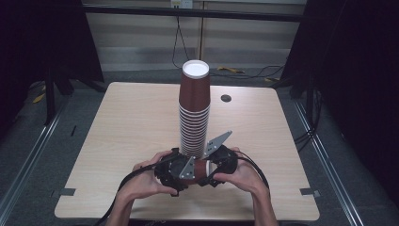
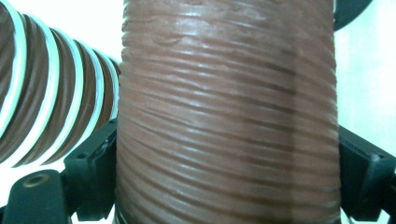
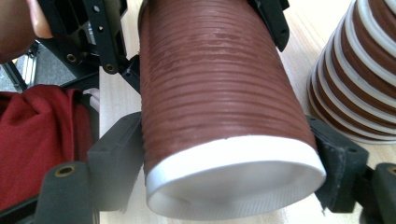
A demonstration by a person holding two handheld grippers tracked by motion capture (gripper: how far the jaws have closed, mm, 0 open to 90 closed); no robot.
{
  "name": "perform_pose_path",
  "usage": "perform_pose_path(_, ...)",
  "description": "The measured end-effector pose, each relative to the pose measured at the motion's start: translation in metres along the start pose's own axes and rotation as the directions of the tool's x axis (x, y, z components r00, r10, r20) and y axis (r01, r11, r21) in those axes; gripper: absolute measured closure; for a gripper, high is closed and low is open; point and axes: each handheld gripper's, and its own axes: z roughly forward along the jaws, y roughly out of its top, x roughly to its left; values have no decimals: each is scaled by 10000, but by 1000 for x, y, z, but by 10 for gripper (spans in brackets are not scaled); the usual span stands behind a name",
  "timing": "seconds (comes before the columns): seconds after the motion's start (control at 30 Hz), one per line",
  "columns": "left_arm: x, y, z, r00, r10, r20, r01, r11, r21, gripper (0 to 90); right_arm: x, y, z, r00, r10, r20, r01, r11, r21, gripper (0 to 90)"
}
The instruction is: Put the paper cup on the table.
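Two black pads [image 3: 116,161] of the right gripper [image 3: 229,172], clamped on the wall of a brown ribbed paper cup [image 3: 215,93] just behind its white end. Farther along the same cup, the left gripper [image 2: 229,182] astride it, pads [image 2: 93,170] laid against both sides of the ribbed wall. Impossible to tell whether pressing or merely touching.

Cup held clear of the pale wooden table [image 1: 117,141], near the front edge, lying level rather than upright. Long axis running from one hand to the other, white end toward the right gripper's camera, far end toward the left hand. Equally near to both hands, then, with one gripper at each end and the cup bridging the gap between them.

Just beyond the grippers, a tall stack of matching brown paper cups [image 1: 194,113], upside down, white base uppermost, standing upright on the table. Close to the held cup, yet apart from it.

Likely next: setting this cup on that stack. For that, a turn of the long axis from level to upright and a lift well above the hands, up to the stack's top. Probably best carried by the right gripper, given its sure hold, once freed on the left side.
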Motion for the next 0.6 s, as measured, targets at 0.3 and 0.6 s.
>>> perform_pose_path(0.3, 2, -5, -8, 9992, -401, -81, 394, 9959, -819, 99, 4, 3, -4, 9997, -194, 155, 195, 9998, -47, 234)
perform_pose_path(0.6, 4, -9, -10, 9987, -510, 42, 511, 9885, -1420, 100, 4, 2, -4, 9999, -35, 105, 35, 10000, -43, 234)
